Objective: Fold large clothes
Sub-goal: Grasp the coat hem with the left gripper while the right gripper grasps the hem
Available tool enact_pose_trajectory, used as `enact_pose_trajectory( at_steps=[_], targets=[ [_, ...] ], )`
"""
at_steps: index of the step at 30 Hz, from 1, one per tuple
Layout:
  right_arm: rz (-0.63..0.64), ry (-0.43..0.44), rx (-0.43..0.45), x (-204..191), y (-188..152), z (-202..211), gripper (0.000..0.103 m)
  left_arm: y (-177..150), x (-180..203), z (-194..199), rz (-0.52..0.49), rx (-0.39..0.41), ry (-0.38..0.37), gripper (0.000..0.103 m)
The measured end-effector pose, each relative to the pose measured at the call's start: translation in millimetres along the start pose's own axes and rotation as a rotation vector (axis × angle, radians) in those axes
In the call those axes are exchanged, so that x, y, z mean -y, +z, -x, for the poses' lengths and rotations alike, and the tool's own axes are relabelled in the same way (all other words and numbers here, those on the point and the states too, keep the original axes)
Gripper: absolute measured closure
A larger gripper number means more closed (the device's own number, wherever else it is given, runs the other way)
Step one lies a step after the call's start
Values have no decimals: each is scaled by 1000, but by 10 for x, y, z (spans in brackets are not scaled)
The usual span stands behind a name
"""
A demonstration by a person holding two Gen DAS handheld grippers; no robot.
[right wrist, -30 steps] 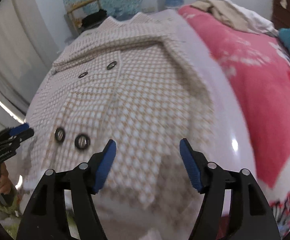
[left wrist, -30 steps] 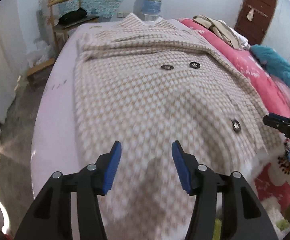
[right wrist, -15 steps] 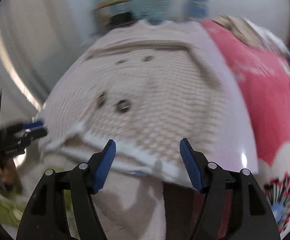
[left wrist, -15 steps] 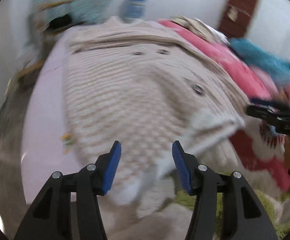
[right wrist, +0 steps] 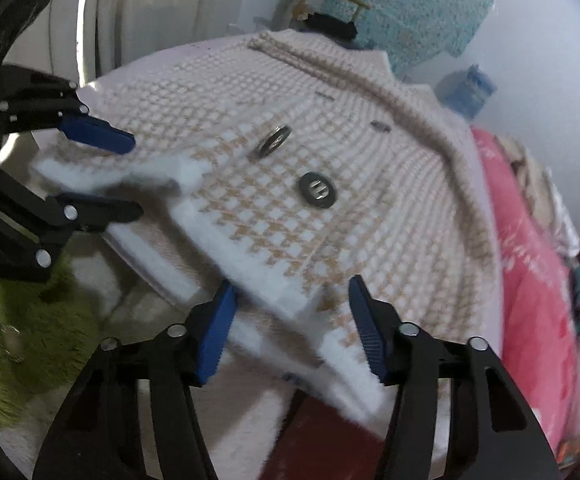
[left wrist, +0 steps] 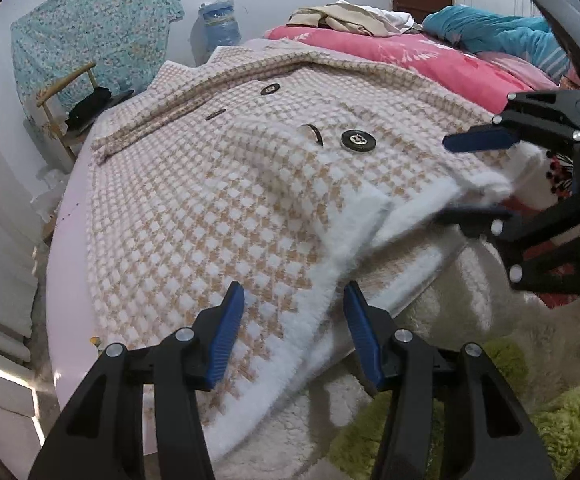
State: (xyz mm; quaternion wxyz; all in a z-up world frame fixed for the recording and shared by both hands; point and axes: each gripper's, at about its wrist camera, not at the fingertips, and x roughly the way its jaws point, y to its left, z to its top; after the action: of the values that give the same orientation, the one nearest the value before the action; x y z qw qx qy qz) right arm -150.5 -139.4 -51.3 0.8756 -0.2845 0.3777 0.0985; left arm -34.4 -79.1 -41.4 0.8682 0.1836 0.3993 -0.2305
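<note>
A large beige-and-white checked coat point(left wrist: 218, 184) with dark buttons lies spread on a pale pink table, its fluffy white hem point(left wrist: 322, 300) hanging over the near edge. It also shows in the right wrist view point(right wrist: 330, 184). My left gripper point(left wrist: 294, 332) is open, its blue pads on either side of the hem's left part. My right gripper point(right wrist: 290, 320) is open around the hem's right corner; it also shows in the left wrist view point(left wrist: 474, 176), jaws apart above and below the white edge. The left gripper shows in the right wrist view point(right wrist: 98, 172) likewise.
A pink flowered blanket point(left wrist: 410, 56) with piled clothes point(left wrist: 342, 16) and a blue cloth point(left wrist: 490, 32) lies to the right. A wooden chair point(left wrist: 70, 96), a water bottle point(left wrist: 218, 24) and a patterned sheet point(left wrist: 90, 28) stand behind. A green and white rug point(left wrist: 530, 400) lies below.
Both grippers have dropped from over the middle of the coat down to its near hem. Each now has its open jaws around the white edge.
</note>
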Motion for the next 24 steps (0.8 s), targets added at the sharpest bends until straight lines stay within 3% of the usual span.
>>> enact_pose_trajectory(
  at_steps=[12, 17, 19, 21, 24],
  targets=[
    [318, -199, 22, -424, -63, -13, 73, -61, -148, -40, 48, 15, 31, 61],
    [288, -244, 48, -353, 9, -22, 78, -65, -145, -27, 41, 37, 50, 72],
    [236, -219, 81, -303, 92, 29, 86, -55, -139, 2, 36, 45, 29, 94],
    [202, -178, 93, -268, 144, 65, 95, -44, -121, 59, 17, 66, 41, 100],
    [200, -128, 99, -156, 190, 176, 98, -40, -42, 225, -90, 109, 97, 101]
  ],
)
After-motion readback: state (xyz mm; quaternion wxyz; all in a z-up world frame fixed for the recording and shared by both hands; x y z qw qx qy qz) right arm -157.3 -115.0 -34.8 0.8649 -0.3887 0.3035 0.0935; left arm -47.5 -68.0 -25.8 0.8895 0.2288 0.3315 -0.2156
